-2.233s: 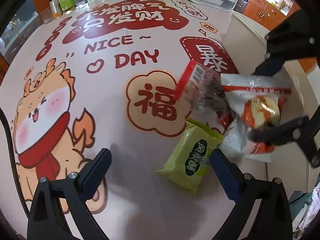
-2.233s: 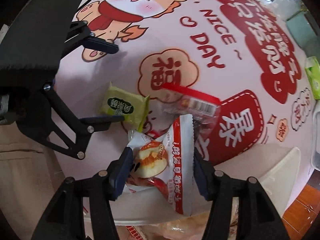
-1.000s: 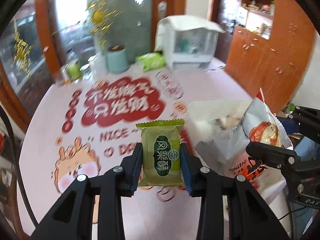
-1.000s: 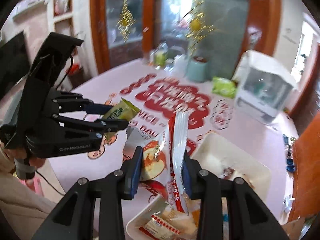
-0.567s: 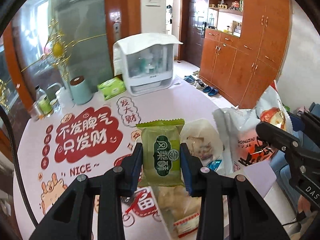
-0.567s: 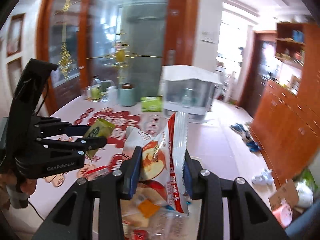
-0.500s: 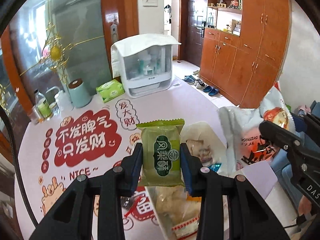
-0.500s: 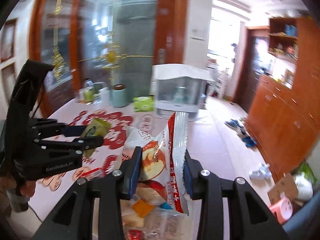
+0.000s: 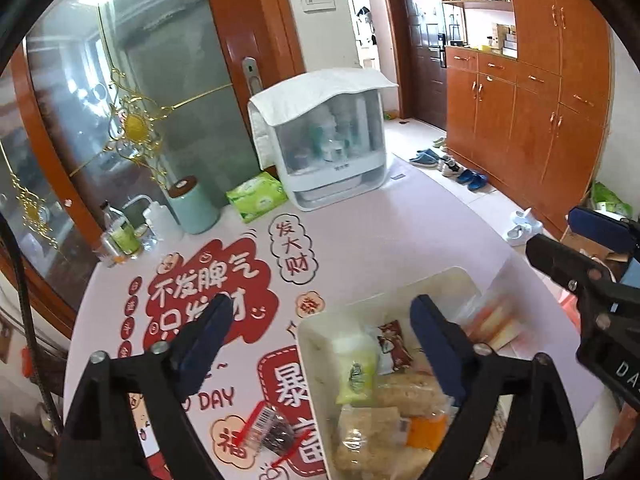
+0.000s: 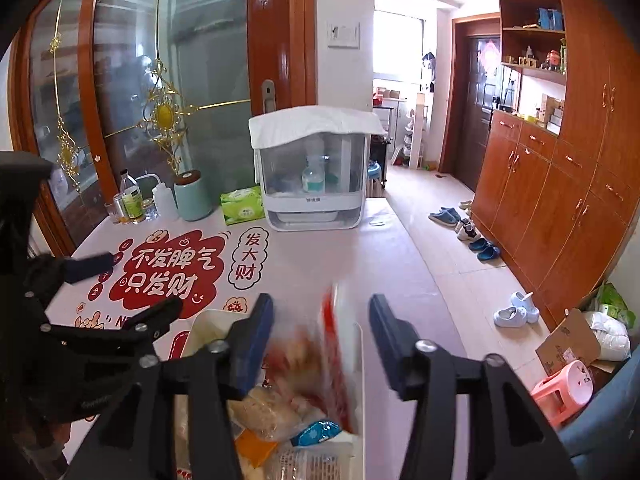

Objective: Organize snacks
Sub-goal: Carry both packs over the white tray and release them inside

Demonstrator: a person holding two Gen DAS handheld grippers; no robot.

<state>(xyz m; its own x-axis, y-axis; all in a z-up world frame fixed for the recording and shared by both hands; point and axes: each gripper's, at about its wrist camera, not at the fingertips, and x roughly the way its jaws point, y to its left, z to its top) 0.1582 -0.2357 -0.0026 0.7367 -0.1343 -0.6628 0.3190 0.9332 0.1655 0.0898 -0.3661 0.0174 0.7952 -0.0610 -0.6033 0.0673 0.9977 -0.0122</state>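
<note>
Both tongs opening over the white rectangular plastic bin, snack packs dropping in.

Left black two-finger tongs with blue pads are spreading wide, pinching nothing; the small green foil snack pack is lying in the bin just below and between its tips, among beige wrapped cakes. Right black tongs with blue pads are also spreading; the blurred red-and-white plastic snack bag is sitting between its pads but not pressed, over the bin. A clear red-edged packet of dark snacks is lying on the pink printed tablecloth, below the left tongs' left pad, beside the bin.
</note>
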